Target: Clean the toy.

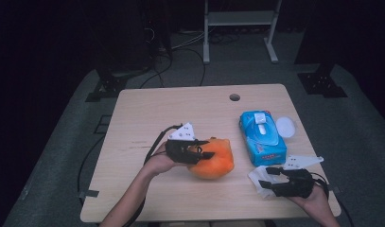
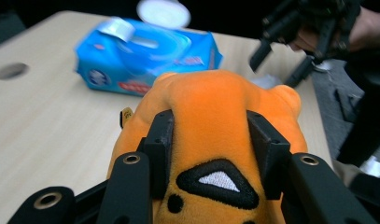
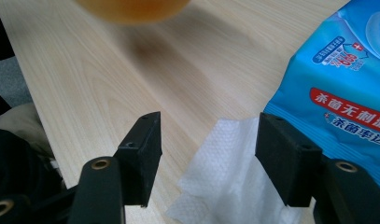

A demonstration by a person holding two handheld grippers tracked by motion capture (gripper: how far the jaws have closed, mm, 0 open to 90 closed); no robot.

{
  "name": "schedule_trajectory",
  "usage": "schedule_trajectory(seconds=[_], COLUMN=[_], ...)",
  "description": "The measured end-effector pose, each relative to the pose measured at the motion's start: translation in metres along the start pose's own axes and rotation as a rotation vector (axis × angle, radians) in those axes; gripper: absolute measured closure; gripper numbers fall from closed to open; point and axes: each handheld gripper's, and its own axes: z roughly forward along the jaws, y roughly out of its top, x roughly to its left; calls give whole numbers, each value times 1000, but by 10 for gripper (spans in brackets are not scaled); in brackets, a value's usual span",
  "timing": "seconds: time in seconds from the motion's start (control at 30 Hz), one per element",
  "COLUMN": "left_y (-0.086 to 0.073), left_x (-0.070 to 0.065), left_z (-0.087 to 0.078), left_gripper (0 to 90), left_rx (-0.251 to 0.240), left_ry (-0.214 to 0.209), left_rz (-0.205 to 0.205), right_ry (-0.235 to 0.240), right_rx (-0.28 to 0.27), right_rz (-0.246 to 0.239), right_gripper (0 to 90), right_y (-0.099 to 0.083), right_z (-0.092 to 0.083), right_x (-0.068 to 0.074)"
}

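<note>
An orange plush toy (image 1: 214,158) with a black-and-white stitched patch is near the middle of the wooden table (image 1: 147,113). My left gripper (image 1: 199,151) is shut on the plush toy (image 2: 215,126), its two jaws pressing into the toy's sides. A white wipe (image 1: 259,182) lies crumpled near the front right, beside a blue wet-wipe pack (image 1: 262,137). My right gripper (image 1: 268,178) stands open just over the white wipe (image 3: 225,182), which lies between and below its jaws without being pinched. The blue pack (image 3: 346,93) is to that gripper's right.
A white round lid (image 1: 285,126) rests next to the blue pack at the right. A cable hole (image 1: 234,97) sits near the table's far edge. Stands, cables and a white frame occupy the dark floor beyond the table.
</note>
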Motion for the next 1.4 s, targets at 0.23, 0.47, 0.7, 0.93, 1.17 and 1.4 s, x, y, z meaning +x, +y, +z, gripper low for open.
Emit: schedule_trajectory(seconds=[0.23,0.47,0.7,0.93,1.17,1.4], left_y=[9,4,-17,-40,-39,-36], left_x=[16,32,50,55,51,44], left_z=[-9,-7,8,23,21,1], left_gripper=[575,573,567,551,383,243], left_rx=[-11,13,42,90,79,48], left_ry=[51,99,142,144,136,146], left_rz=[5,3,-26,-51,-70,-75], right_ry=[9,16,18,15,13,9], right_rx=[-5,-6,-7,-19,-17,-9], right_rz=[0,5,21,20,21,22], right_gripper=[385,374,367,363,356,350], right_y=[0,-1,-2,-2,-1,-1], right_z=[0,1,0,-3,-3,-1], right_x=[-1,-3,-6,-5,-5,-4])
